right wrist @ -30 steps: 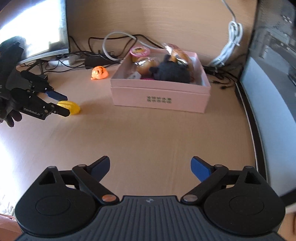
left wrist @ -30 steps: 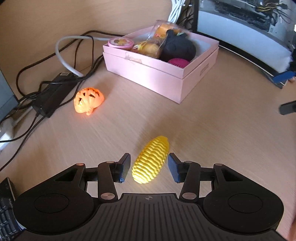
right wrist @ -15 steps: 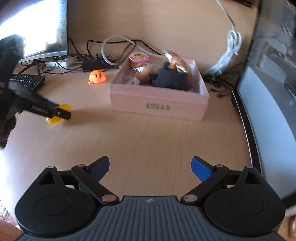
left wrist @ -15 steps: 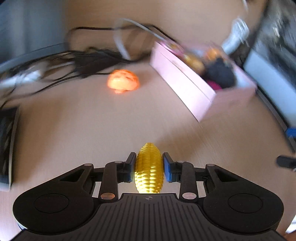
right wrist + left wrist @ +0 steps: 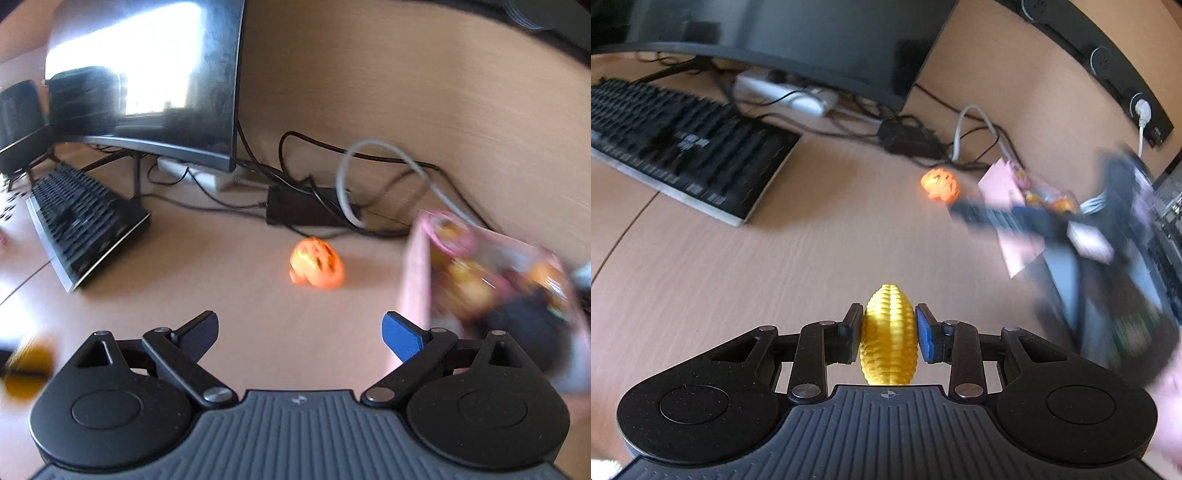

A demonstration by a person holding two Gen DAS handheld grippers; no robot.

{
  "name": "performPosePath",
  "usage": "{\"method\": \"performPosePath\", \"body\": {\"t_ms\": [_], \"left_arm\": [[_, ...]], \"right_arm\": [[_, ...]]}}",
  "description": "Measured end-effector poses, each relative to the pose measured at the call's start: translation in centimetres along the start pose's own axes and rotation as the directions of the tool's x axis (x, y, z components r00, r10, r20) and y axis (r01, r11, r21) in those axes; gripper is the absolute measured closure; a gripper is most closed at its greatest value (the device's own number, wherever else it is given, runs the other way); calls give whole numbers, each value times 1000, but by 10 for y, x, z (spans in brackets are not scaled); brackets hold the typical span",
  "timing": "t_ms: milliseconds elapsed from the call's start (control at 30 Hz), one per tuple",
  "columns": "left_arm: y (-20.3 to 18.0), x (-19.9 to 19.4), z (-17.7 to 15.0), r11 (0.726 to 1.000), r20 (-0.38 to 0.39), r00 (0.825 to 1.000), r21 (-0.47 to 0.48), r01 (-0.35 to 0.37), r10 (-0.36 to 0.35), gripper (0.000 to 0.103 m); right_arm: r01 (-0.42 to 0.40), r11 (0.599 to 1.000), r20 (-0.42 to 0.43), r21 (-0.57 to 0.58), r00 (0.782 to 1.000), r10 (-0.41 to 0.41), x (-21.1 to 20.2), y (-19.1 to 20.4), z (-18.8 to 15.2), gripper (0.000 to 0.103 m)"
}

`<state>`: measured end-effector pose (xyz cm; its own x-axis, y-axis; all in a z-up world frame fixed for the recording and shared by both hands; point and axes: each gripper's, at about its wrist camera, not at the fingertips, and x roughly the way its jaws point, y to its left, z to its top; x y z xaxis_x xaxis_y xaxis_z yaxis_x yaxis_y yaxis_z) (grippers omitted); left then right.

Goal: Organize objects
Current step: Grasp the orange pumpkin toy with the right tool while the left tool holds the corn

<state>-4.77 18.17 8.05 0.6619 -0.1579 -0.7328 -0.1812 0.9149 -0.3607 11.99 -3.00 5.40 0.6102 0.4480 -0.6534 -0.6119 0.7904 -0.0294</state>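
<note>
left gripper: pads now clamped on yellow corn toy, lower centre of frame, lifted off desk since a second ago, ready for pink box at right; right gripper: wide apart, empty.

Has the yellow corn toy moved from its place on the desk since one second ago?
Yes. The yellow corn toy, clamped in the left gripper, is lifted off the desk.
</note>
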Motion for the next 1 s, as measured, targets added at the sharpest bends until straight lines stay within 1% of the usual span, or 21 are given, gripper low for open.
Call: {"method": "performPosePath", "body": {"t_ms": [100, 200, 300, 333, 367, 400, 433, 467, 533, 633, 767, 833, 900, 933, 1000], "left_arm": [[12, -15, -13, 999, 3, 999, -24, -35, 35, 69], [27, -30, -20, 995, 18, 997, -72, -69, 70, 69], [40, -41, -23, 989, 25, 994, -109, -99, 103, 69], [44, -44, -24, 987, 26, 994, -119, -105, 109, 69], [46, -45, -25, 986, 27, 993, -127, -107, 111, 69], [48, -46, -25, 985, 27, 993, -133, -106, 111, 69], [50, -46, -25, 985, 28, 994, -137, -102, 107, 69], [50, -45, -24, 986, 28, 994, -136, -96, 101, 69], [47, -40, -21, 990, 25, 997, -121, -74, 77, 69], [33, -30, -16, 997, 14, 999, -73, -32, 33, 69], [5, -10, -13, 999, -16, 999, -8, 47, -48, 69], [-11, 2, -11, 996, -35, 995, 25, 91, -90, 69], [-28, 13, -9, 988, -53, 989, 62, 142, -139, 69], [-37, 18, -8, 983, -63, 984, 77, 169, -164, 69], [-58, 30, -4, 968, -82, 972, 106, 229, -221, 69]], "right_arm": [[47, 999, -23, 28, 999, -46, 46, 7, 23, 8], [98, 994, -49, 46, 994, -96, 82, 7, 39, 9], [108, 993, -80, 53, 991, -103, 109, 4, 45, 17], [108, 992, -103, 60, 989, -101, 117, 3, 46, 23], [105, 992, -124, 68, 988, -96, 122, 2, 44, 33], [103, 992, -138, 75, 986, -92, 126, 1, 44, 35], [95, 992, -133, 86, 988, -83, 125, 0, 44, 45], [85, 993, -140, 85, 988, -73, 122, 1, 44, 52], [69, 994, -134, 88, 989, -57, 107, 3, 42, 52], [7, 997, -122, 81, 993, 3, 73, 6, 33, 52], [-45, 997, -130, 67, 990, 53, 13, 1, 4, 52], [-44, 998, -137, 44, 989, 50, -16, -4, -16, 52], [-22, 1000, -136, 1, 991, 22, -47, -8, -37, 52], [-9, 1000, -135, -16, 991, 7, -63, -11, -48, 52], [16, 1000, -141, -13, 990, -18, -87, -17, -62, 52]]}}
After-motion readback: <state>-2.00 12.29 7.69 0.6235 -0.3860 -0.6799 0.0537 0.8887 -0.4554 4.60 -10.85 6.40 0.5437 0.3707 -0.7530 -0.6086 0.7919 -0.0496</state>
